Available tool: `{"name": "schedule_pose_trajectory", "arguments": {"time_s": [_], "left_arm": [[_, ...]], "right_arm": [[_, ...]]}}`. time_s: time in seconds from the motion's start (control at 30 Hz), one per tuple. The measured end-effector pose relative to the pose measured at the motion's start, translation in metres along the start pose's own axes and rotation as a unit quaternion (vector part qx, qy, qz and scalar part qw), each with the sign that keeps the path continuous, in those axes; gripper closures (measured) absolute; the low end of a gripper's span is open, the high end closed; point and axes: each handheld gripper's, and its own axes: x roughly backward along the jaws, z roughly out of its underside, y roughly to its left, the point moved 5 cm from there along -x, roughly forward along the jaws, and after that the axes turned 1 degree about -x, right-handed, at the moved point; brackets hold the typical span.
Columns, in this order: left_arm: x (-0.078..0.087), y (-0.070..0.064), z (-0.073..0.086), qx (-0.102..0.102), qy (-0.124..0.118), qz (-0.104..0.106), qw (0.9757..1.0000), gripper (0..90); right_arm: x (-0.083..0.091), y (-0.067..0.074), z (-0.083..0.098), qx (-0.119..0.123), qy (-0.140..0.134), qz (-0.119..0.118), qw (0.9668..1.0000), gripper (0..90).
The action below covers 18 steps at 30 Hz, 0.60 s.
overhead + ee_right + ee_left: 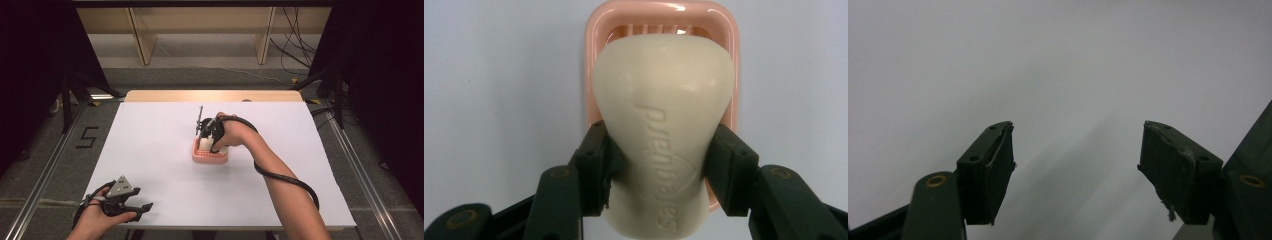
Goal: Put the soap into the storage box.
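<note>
A cream bar of soap (664,145) with raised lettering sits between the jaws of my right gripper (663,167), which is shut on its narrow waist. Behind and under the soap lies a pink soap dish (596,60) with a slotted floor. From above, the right gripper (212,141) points down over the pink dish (202,157) at the middle of the white table, and a bit of the soap (223,150) peeks out beside the hand. My left gripper (141,211) rests at the table's near left corner, open, with only bare tabletop between its fingers (990,170).
The white table top (165,130) has a wooden strip (212,96) along its far edge. Wooden frame legs (142,40) and loose cables (295,50) lie on the floor beyond. A metal rail (40,185) runs along the left side.
</note>
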Motion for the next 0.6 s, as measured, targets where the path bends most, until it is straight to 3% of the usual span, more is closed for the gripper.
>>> {"name": "schedule_pose_trajectory", "arguments": {"time_s": [0.03,0.1,0.27,0.3,0.37,0.4,0.43,0.47,0.5,0.53,0.57,0.6], "left_arm": [[-0.0004,0.0009,-0.0004,-0.004,-0.002,-0.003,1.0,29.6],[-0.0005,0.0017,-0.0005,-0.008,-0.001,-0.004,1.0,29.6],[-0.0007,0.0016,-0.0004,-0.007,-0.001,-0.005,1.0,29.6],[-0.0012,-0.0011,0.0006,0.014,0.0,-0.003,0.9999,29.6],[-0.0012,-0.0013,0.0005,0.015,0.0,-0.002,0.9999,29.5],[-0.0006,0.0016,-0.0003,-0.007,-0.001,-0.004,1.0,29.5],[-0.0007,0.0018,-0.0004,-0.008,-0.001,-0.005,1.0,29.5],[-0.0012,-0.0012,0.0006,0.015,0.0,-0.002,0.9999,29.5],[-0.0012,-0.0013,0.0006,0.016,0.0,-0.001,0.9999,29.6],[-0.0013,-0.0013,0.0007,0.015,0.0,-0.002,0.9999,29.5],[-0.0012,-0.0013,0.0007,0.015,0.0,-0.002,0.9999,29.6],[-0.0012,-0.0013,0.0007,0.015,0.0,-0.002,0.9999,29.5]], "right_arm": [[-0.0007,-0.0006,-0.0003,0.003,-0.003,0.001,1.0,50.6],[-0.0003,0.003,-0.0006,-0.026,0.003,-0.001,0.9997,50.6],[-0.0025,0.0022,-0.0016,-0.031,-0.001,0.0,0.9995,50.6],[-0.0031,0.0019,-0.0017,-0.031,-0.002,-0.002,0.9995,50.6],[-0.0042,0.0022,-0.0023,-0.033,-0.005,-0.004,0.9994,50.6],[-0.0047,0.0021,-0.0025,-0.033,-0.005,-0.002,0.9994,50.6],[-0.0054,0.0019,-0.0027,-0.03,-0.006,-0.004,0.9995,50.6],[-0.0057,0.0017,-0.0027,-0.032,-0.005,-0.003,0.9995,50.6],[-0.0061,0.002,-0.0027,-0.033,-0.003,-0.005,0.9994,50.6],[-0.0053,0.0047,-0.0016,-0.053,0.008,-0.008,0.9985,50.6],[-0.0078,0.0004,-0.0036,-0.022,-0.009,-0.003,0.9997,50.6],[-0.0082,0.0015,-0.0033,-0.031,-0.008,-0.005,0.9995,50.6]]}}
